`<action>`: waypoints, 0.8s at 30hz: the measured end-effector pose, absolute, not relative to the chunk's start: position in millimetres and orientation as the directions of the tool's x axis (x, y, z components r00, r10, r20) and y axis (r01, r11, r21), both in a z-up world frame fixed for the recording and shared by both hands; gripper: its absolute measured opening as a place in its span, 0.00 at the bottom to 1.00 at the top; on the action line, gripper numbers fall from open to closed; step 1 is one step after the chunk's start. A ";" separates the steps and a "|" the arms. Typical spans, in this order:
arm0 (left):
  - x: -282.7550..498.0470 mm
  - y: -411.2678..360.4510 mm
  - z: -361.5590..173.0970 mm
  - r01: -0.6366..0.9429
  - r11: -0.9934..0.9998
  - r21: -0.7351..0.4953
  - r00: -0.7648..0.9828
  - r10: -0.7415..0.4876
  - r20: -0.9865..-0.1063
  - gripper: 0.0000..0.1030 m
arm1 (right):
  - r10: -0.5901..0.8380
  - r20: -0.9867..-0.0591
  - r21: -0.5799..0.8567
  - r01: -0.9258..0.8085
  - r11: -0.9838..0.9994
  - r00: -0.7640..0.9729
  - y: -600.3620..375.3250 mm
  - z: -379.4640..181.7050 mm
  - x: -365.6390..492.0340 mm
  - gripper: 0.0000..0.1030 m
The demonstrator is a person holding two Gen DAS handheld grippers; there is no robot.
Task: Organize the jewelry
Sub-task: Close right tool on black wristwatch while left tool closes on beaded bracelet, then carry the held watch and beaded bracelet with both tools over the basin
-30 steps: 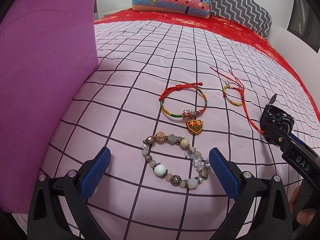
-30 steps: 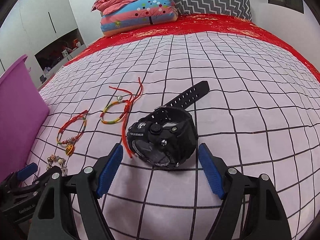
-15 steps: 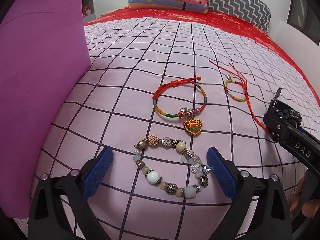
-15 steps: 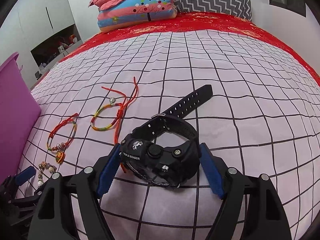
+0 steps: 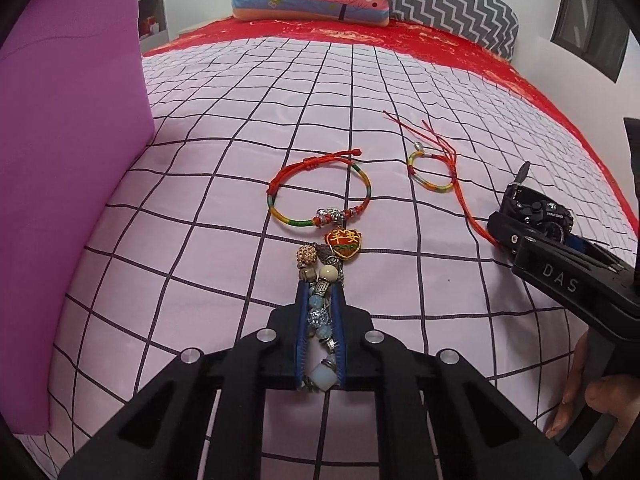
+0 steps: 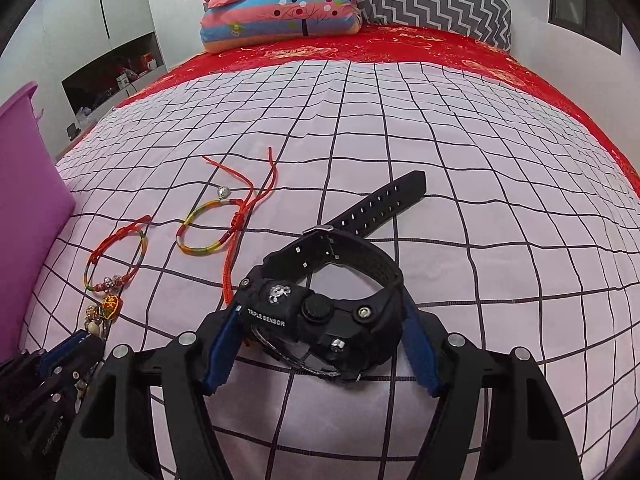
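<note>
Beaded bracelet (image 5: pixel 320 312) pinched in left claw (image 5: pixel 320 292)

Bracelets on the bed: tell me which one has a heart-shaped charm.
The larger cord bracelet, in the middle, carries the red-and-gold heart. The smaller cord bracelet has only a silver bead; the beaded bracelet has none.

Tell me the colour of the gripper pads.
Blue pads, on black plastic jaws; clearest in the right wrist view.

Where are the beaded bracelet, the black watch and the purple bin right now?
beaded bracelet (image 5: pixel 320 312), left wrist view, on the clear beads squeezed between the blue pads.
black watch (image 6: pixel 316 316), right wrist view, on the side of its case.
purple bin (image 5: pixel 68 168), left wrist view, on its outer wall.
</note>
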State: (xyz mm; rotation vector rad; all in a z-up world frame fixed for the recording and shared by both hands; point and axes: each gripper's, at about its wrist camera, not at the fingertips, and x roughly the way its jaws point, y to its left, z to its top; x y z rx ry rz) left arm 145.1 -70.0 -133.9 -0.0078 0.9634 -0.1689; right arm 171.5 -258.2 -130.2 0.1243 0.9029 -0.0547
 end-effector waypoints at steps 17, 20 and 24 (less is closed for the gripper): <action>123.9 -62.1 -115.1 0.205 0.967 -0.151 0.549 -0.241 -0.801 0.09 | 0.042 -0.760 0.145 0.107 0.984 0.649 -253.3 -116.5 126.8 0.66; 120.5 -61.6 -113.9 0.212 0.965 -0.153 0.545 -0.246 -0.802 0.09 | 0.048 -0.763 0.154 0.109 0.982 0.645 -249.9 -113.7 116.5 0.66; 112.2 -59.9 -105.8 0.229 0.961 -0.154 0.553 -0.259 -0.792 0.09 | 0.054 -0.765 0.156 0.103 0.982 0.642 -243.4 -106.7 102.1 0.66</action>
